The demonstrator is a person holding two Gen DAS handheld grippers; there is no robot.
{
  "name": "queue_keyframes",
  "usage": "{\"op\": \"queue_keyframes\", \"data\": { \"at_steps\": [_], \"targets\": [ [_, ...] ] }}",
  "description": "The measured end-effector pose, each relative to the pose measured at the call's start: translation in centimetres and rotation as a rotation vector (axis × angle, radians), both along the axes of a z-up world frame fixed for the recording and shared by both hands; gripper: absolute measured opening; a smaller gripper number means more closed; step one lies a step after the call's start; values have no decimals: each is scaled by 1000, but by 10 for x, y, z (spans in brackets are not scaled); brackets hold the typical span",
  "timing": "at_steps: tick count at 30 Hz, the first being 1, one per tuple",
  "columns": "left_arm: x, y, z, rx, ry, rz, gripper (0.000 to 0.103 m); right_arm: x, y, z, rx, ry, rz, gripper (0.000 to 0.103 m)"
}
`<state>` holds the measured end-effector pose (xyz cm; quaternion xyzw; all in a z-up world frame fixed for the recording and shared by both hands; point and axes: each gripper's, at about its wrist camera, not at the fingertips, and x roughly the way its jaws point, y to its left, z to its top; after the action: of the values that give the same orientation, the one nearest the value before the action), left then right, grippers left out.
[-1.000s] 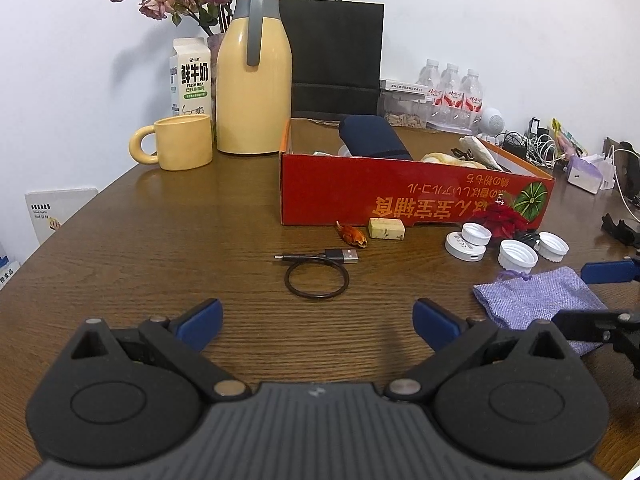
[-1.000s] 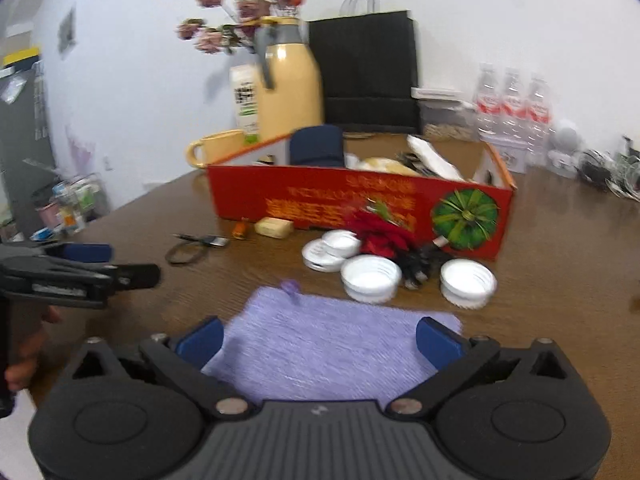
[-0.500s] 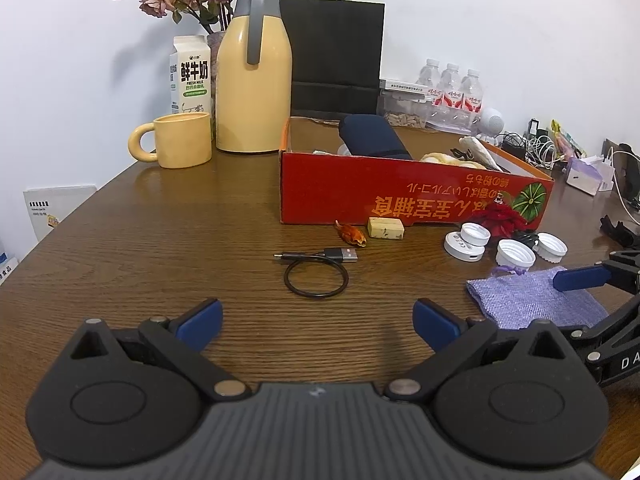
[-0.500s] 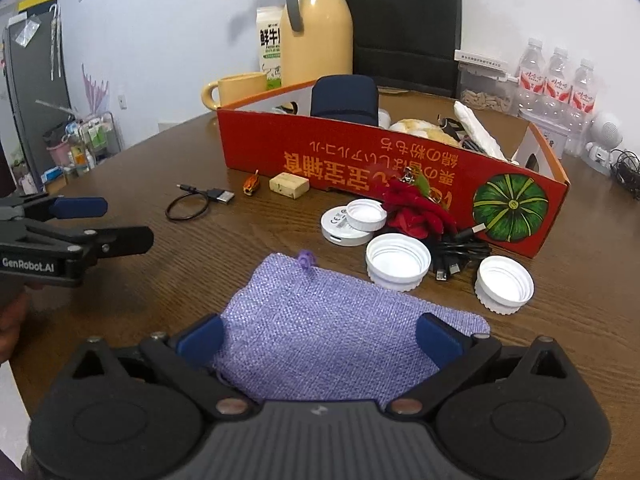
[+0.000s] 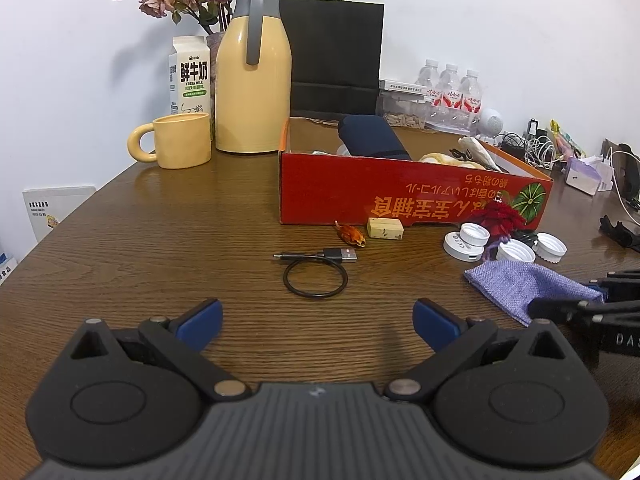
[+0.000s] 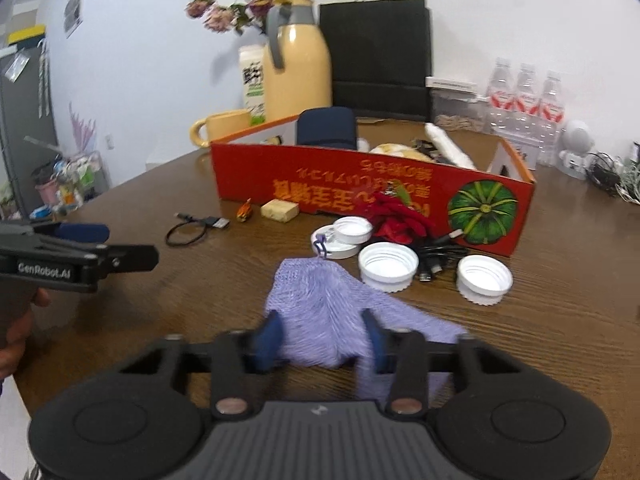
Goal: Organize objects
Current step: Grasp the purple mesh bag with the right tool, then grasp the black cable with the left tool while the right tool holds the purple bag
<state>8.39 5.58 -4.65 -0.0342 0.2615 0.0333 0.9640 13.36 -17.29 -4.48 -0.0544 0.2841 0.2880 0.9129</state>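
A yellow thermos jug (image 5: 253, 76) is standing beside a milk carton (image 5: 189, 76) and yellow mug (image 5: 180, 140); a black paper bag (image 5: 334, 52) is leaning behind, water bottles (image 5: 450, 90) sitting farther right.

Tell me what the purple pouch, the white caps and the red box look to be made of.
Purple pouch: coarse woven cloth, matte, showing its weave and bunching between the right hand-held gripper fingers.
White caps: likely moulded plastic, smooth, with ribbed rims.
Red box: probably printed cardboard, slight sheen, with thin folded walls.

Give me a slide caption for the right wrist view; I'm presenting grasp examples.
Right gripper closed on the purple pouch, before the red box and white lids.
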Motion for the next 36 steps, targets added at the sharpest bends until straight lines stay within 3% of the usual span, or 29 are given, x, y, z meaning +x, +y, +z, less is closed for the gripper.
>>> {"op": "queue_keyframes", "data": {
  "at_steps": [6,14,20,28,36],
  "targets": [
    [1,0,0,0,5,2,103,-4,-12,1,87,-20,-36,3],
    [3,0,-1,4,23,21,103,-23,-12,14,117,-192,-60,3],
    [7,-3,3,36,32,59,103,-12,-16,37,107,-287,-67,3],
    [40,-2,16,72,42,126,103,15,-8,27,78,-260,-63,3],
    [84,2,1,63,140,168,103,15,-13,25,104,-248,-77,3]
  ]
}}
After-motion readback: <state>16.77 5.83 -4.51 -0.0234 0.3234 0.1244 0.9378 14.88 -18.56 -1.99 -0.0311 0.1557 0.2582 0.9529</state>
